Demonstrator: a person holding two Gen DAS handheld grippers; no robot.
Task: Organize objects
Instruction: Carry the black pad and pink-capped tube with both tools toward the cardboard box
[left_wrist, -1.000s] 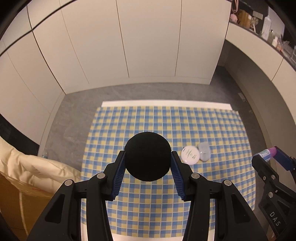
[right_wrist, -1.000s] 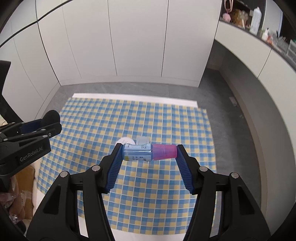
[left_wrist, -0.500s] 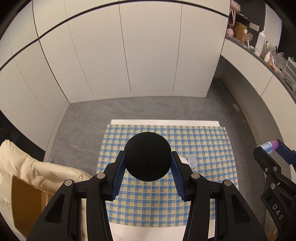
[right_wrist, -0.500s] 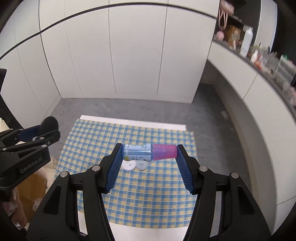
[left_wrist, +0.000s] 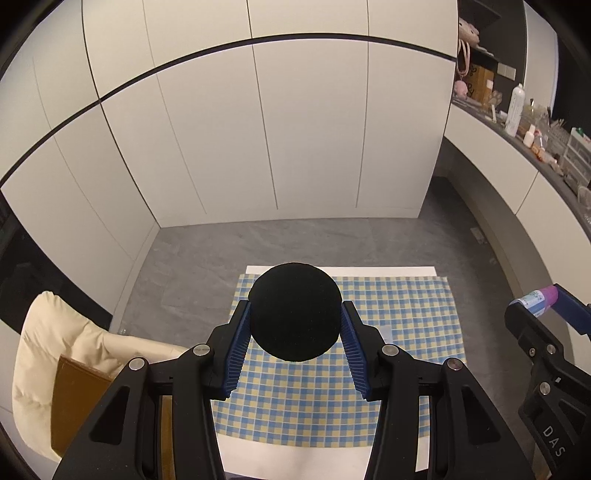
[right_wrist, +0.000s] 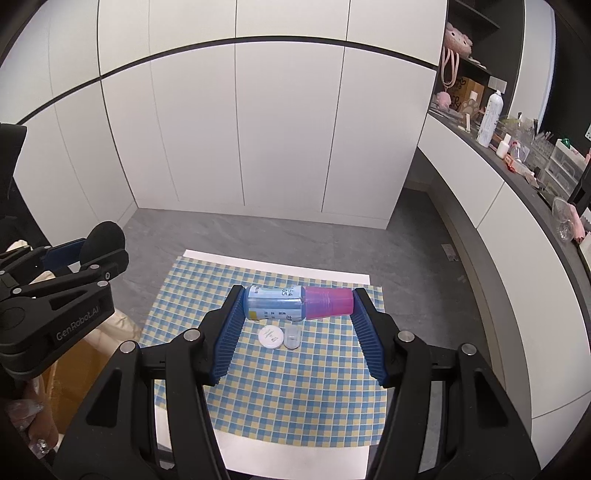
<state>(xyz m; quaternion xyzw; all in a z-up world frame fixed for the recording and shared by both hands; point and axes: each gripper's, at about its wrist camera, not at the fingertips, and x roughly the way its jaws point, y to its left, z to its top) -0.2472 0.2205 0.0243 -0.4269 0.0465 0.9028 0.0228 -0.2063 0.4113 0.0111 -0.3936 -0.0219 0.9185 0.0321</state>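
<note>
We clamp the left gripper (left_wrist: 294, 332) on a black ball (left_wrist: 294, 312) and the right gripper (right_wrist: 298, 314) endwise on a bottle (right_wrist: 291, 302), high above the checked cloth (right_wrist: 295, 387), probably for clear carrying.

Black ball (left_wrist: 294, 312) and sideways blue pink-capped bottle (right_wrist: 299, 302) held aloft, clamped.

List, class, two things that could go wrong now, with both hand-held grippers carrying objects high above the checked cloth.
1. The right hand-held gripper pinches the blue bottle with pink cap end to end; a slight tilt could let it slip and drop.
2. The black ball in the left hand-held gripper is round, so it might squirt out, landing near the white jar.
</note>
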